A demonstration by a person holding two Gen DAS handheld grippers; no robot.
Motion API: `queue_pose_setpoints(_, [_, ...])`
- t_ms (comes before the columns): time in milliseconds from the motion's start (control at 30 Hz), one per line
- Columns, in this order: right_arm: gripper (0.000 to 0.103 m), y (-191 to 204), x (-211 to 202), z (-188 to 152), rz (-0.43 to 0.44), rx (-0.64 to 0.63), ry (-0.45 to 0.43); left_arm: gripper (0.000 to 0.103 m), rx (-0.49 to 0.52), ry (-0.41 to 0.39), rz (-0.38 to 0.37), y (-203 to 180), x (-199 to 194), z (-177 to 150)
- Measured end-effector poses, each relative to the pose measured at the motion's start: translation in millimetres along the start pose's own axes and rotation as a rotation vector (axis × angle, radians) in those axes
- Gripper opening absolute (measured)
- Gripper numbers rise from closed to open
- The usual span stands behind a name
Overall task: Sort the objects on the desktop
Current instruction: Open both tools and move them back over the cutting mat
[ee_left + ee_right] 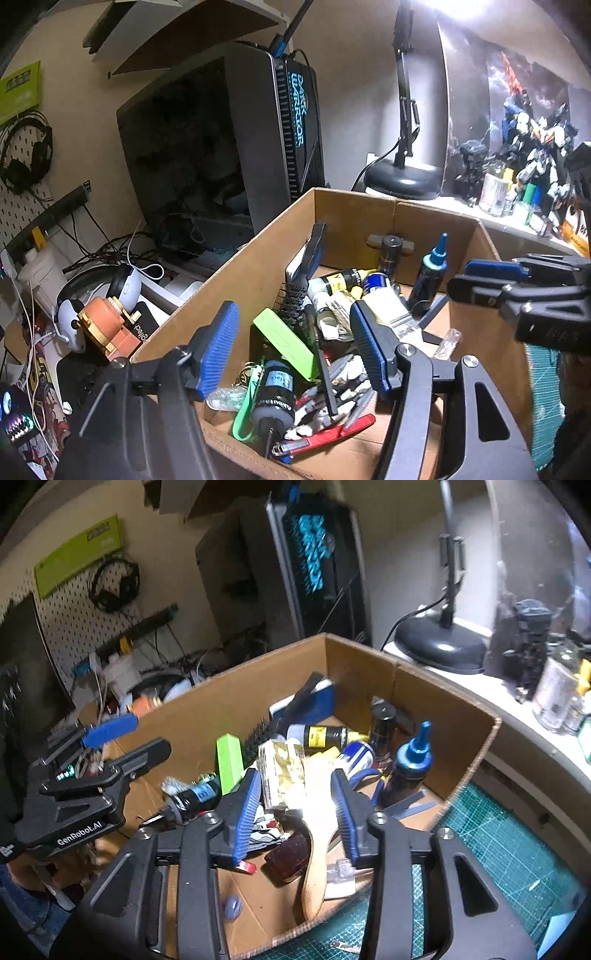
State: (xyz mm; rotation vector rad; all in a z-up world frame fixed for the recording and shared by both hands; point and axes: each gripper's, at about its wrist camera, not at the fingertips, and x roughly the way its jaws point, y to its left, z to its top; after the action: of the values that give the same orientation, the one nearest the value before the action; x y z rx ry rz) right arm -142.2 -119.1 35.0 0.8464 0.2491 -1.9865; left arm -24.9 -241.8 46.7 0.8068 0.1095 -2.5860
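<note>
A cardboard box (258, 258) holds several desktop items: a green block (286, 341), a hairbrush (295, 291), black ink bottles (275, 391), a blue-capped bottle (430, 273), red-handled pliers (332, 432) and a wooden-handled brush (317, 849). My left gripper (293, 347) is open above the box's near left part, holding nothing. My right gripper (297, 808) is open over the box (221, 698), its pads either side of the wooden brush without gripping it. It also shows in the left wrist view (491, 277) at the right.
A computer tower (229, 147) stands behind the box. A desk lamp base (402, 179) and model figures with small bottles (517, 177) sit on a shelf at right. Headphones, cables and an orange device (105, 325) lie left. A green cutting mat (498, 849) lies under the box.
</note>
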Motion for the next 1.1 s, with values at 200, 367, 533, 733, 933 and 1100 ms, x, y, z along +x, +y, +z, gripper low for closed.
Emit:
queue_pose_setpoints(200, [0.047, 9.5, -37.3, -5.9, -0.004, -0.02, -0.08, 0.077, -0.003, -0.087, -0.036, -11.0, -32.8, 1.4])
queue_pose_setpoints(367, [0.059, 10.5, -68.8, -8.5, -0.017, -0.018, -0.14, 0.081, 0.023, -0.139, -0.046, -26.4, -56.4, 6.8])
queue_pose_setpoints(533, [0.065, -4.2, -111.4, -15.9, -0.064, 0.003, -0.203, 0.088, 0.041, -0.192, -0.083, -43.7, -76.6, 11.6])
queue_pose_setpoints(733, [0.071, -30.3, -166.0, -38.4, -0.165, 0.05, -0.262, 0.091, 0.082, -0.221, -0.167, -77.5, -89.4, 11.7])
queue_pose_setpoints(933, [0.074, -60.0, -209.2, -66.5, -0.267, 0.13, -0.287, 0.091, 0.132, -0.223, -0.267, -116.7, -92.2, 7.2])
queue_pose_setpoints(1100, [0.074, -82.8, -237.7, -93.9, -0.354, 0.199, -0.282, 0.091, 0.176, -0.218, -0.36, -149.4, -91.9, 2.7])
